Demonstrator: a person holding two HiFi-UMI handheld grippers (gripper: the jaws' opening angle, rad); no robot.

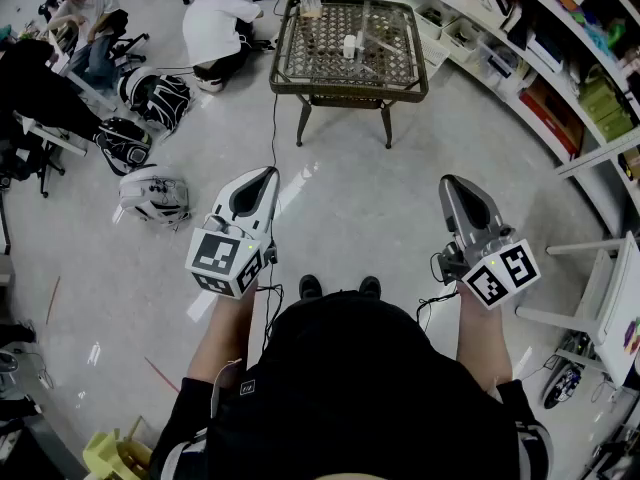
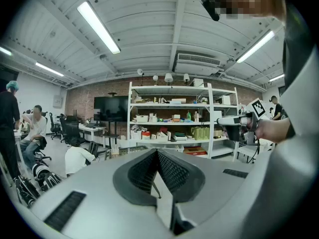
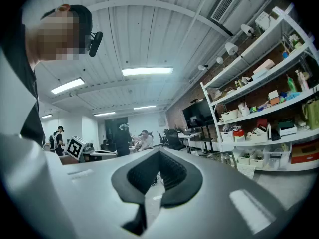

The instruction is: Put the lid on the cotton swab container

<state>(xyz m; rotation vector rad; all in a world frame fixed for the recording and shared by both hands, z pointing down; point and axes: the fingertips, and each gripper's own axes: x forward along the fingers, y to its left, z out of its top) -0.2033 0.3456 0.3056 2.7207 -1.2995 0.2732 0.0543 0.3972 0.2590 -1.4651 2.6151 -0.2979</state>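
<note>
A wicker-topped table (image 1: 400, 68) stands a few steps ahead in the head view. A small white container (image 1: 350, 45) stands on it, and a clear boxy item (image 1: 311, 7) sits at its far left corner; I cannot make out a lid. My left gripper (image 1: 270, 172) and right gripper (image 1: 447, 180) are held up at waist height over the bare floor, well short of the table. Both are shut with nothing between the jaws, which meet at the tip in the left gripper view (image 2: 157, 151) and the right gripper view (image 3: 159, 151).
A person in a white shirt (image 1: 222, 28) crouches left of the table. Bags (image 1: 155, 194) lie on the floor at left, near seated people. Curved shelving (image 1: 560, 58) runs along the right. A white stand (image 1: 600, 288) is at my right.
</note>
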